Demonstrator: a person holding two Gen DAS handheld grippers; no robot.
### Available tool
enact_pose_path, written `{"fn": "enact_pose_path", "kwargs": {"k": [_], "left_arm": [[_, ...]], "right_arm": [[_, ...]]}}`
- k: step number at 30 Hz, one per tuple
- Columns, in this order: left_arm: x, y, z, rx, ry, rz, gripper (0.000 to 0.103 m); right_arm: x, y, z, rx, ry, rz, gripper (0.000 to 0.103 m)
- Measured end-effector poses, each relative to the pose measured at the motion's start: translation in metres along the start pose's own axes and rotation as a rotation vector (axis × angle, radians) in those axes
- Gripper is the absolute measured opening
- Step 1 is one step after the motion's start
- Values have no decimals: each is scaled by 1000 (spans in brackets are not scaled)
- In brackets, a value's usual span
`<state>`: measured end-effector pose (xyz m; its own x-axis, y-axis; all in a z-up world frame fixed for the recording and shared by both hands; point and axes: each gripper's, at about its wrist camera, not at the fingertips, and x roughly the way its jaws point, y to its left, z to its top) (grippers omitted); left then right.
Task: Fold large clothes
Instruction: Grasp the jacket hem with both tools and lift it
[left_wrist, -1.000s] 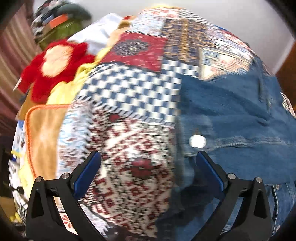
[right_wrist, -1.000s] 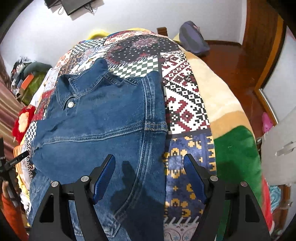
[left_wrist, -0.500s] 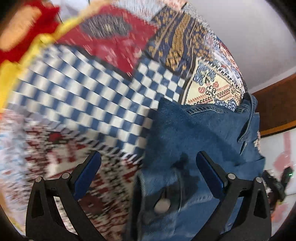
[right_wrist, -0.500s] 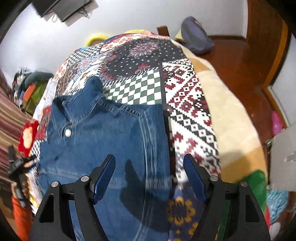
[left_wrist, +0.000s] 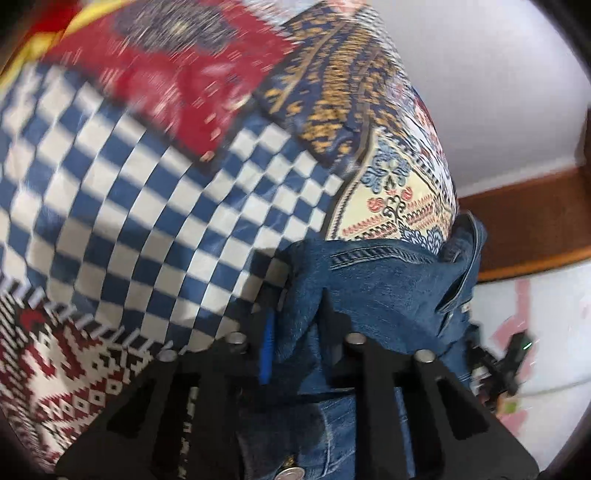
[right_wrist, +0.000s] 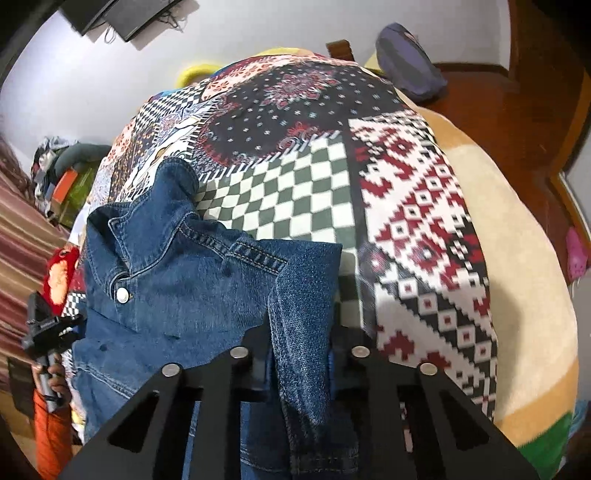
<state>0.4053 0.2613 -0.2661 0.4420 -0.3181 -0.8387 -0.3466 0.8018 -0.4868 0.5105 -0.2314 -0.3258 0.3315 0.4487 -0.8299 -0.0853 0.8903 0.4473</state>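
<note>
Left wrist view: the left gripper (left_wrist: 295, 332) is closed narrow on a bunched fold of the denim jacket (left_wrist: 388, 288), which lies at the near right on the patchwork bedspread (left_wrist: 147, 206). A metal button (left_wrist: 291, 472) shows at the bottom edge.

Right wrist view: the right gripper (right_wrist: 299, 350) is clamped on a raised edge of the denim jacket (right_wrist: 192, 288). The jacket sits near left on the bedspread (right_wrist: 314, 184), collar (right_wrist: 155, 206) toward the far side. The left gripper (right_wrist: 48, 328) holds the jacket's left edge.
</note>
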Motion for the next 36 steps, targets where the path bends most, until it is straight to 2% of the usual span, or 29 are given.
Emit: {"fn": "enact_pose_path", "kwargs": {"k": [4,9,14,19,25,28,31,35,36], "left_arm": [[-20,-31,0,155,-92,143,9],[-62,-52,0,213,-210,151,9],[-83,-60,15,264,-296,248,8],[-63,-44,39,246,-269,335,9],[-17,-11,52,170,-185,339,10],[0,0,54,149,-159,368,17],[5,1,51,161,-163,381,20],[6,-10,46,227,-157,443,20],[5,-13,44,240,-154,462,22]], "right_arm": [[-10,21,12,-77,-51,-29,12],[-34,59,35,-173,-143,-36,11],[-50,109,62,-268,-239,-19,11],[-26,122,85,-290,-251,-95,11],[39,87,92,-250,-137,-192,11],[65,69,91,-215,-52,-174,12],[68,60,90,-181,-40,-134,12],[68,69,88,-254,-18,-185,15],[68,73,86,-272,-11,-206,19]]}}
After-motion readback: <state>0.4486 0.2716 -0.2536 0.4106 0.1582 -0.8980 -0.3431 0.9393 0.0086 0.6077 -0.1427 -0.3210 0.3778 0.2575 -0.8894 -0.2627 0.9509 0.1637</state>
